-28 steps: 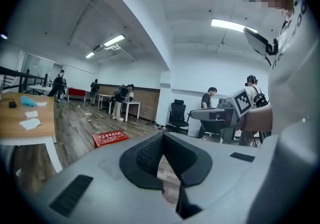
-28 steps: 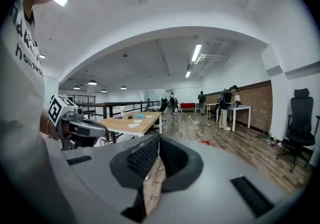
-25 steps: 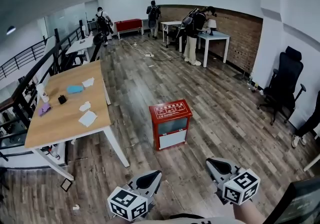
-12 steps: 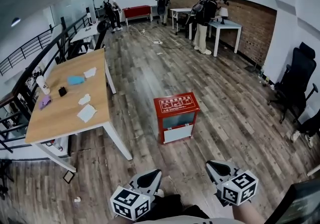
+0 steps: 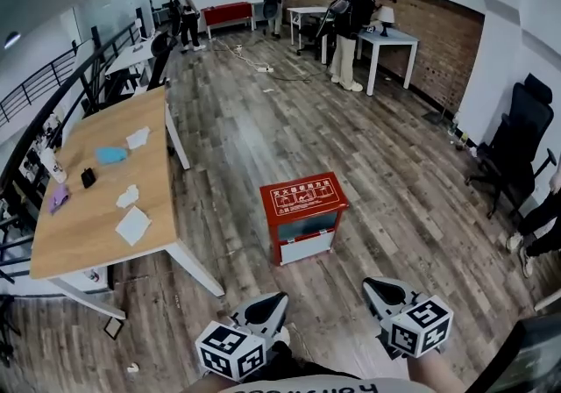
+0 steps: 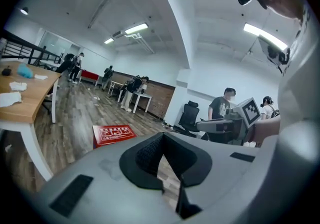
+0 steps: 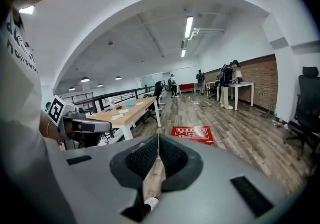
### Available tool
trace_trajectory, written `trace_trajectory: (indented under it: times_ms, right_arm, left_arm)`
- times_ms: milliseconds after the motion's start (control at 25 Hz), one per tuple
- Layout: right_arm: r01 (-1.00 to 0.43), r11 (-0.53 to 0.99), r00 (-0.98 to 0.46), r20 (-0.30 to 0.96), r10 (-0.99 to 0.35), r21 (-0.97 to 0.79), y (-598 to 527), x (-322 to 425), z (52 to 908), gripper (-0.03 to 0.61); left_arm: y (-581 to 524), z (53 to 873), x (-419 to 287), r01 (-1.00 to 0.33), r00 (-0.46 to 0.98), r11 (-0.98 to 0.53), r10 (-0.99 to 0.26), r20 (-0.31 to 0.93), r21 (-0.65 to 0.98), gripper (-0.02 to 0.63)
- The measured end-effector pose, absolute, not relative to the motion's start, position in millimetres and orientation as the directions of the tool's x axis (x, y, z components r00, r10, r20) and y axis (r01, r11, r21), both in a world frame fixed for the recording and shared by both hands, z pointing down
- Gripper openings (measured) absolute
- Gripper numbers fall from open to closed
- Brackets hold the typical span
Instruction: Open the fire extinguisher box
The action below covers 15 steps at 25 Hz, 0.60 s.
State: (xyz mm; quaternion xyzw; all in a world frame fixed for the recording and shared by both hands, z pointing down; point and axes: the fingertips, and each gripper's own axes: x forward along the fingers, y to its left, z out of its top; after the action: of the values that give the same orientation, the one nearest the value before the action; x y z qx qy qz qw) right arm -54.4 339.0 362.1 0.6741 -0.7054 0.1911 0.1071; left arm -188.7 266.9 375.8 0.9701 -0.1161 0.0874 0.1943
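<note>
Moved in over the last second: the worktop (image 5: pixel 96 198) has slid left in head view, and the red fire extinguisher box (image 5: pixel 302 198) stands on the floor (image 5: pixel 263 137) ahead of me, lid down and not reached. I judge this is still the approach, with opening not started. My left gripper (image 5: pixel 277 298) has its jaws pressed together at the tips, nothing between them. My right gripper (image 5: pixel 371 282) jaws are pressed together too, empty. Both are well apart from the box and touch nothing.
</note>
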Motion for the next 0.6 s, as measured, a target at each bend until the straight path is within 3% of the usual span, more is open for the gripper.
trace_trajectory:
  times_ms: [600]
  right_arm:
    - [-0.992,0.004,-0.056,0.399,-0.915,-0.13,165,-14,357,0.012]
  left_arm:
    - [117,374,-128,-0.133,0.965,-0.929,-0.043,0.258,0.345,0.006]
